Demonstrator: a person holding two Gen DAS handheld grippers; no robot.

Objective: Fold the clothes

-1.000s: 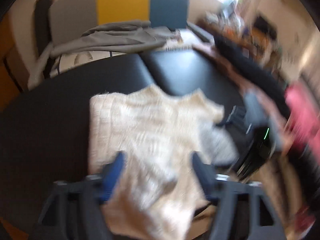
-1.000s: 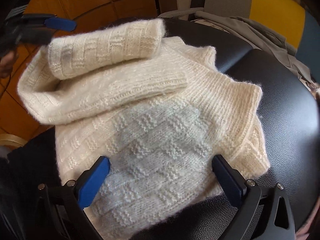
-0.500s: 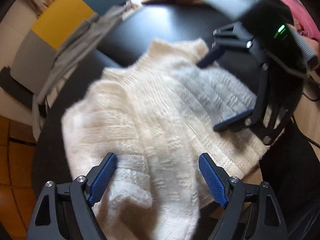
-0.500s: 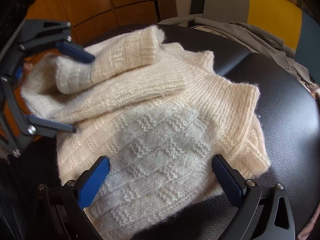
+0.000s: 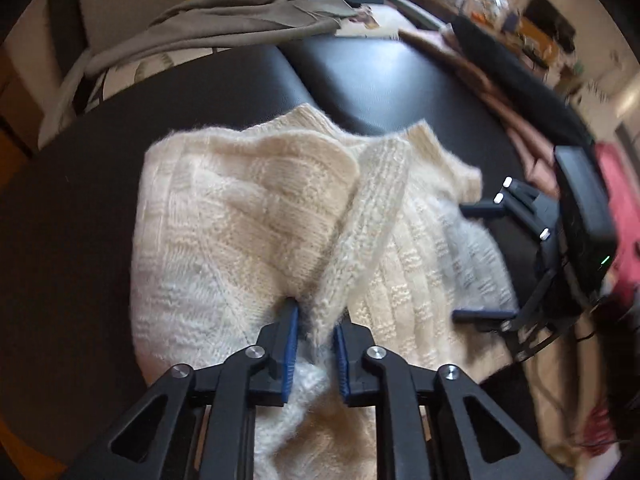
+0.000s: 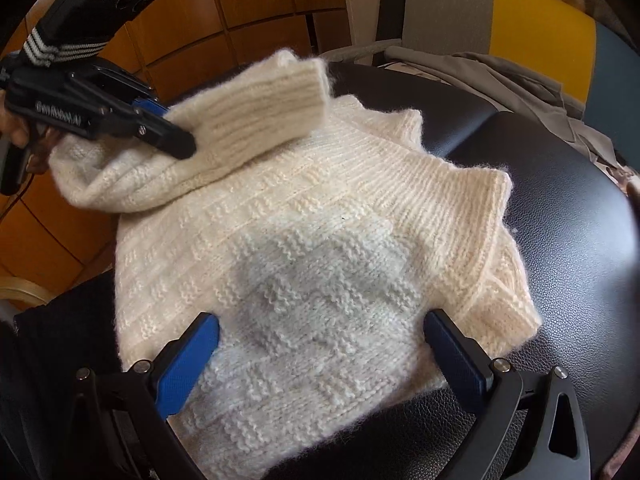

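A cream knitted sweater [image 6: 320,248] lies spread on a black padded surface [image 6: 560,208]. My left gripper [image 5: 314,334] is shut on the sweater's sleeve [image 5: 372,216], pinching the ribbed knit between its blue pads. In the right wrist view the same left gripper [image 6: 176,136] holds that sleeve [image 6: 260,108] raised over the sweater's far left part. My right gripper [image 6: 320,344] stands open low over the sweater's near edge, its blue pads [image 6: 188,360] wide apart and nothing between them. It also shows in the left wrist view as the right gripper [image 5: 484,260] at the sweater's right side.
A grey garment [image 5: 224,28] is draped over a chair with grey, yellow and blue panels [image 6: 536,28] behind the surface. More clothes, dark and pink [image 5: 616,184], are piled at the right. Wooden panelling [image 6: 240,12] rises at the left. A hand [image 6: 16,128] holds the left gripper.
My left gripper was open over the sweater and has shut on the sleeve, lifting it across the body. The right gripper has stayed open in the same place.
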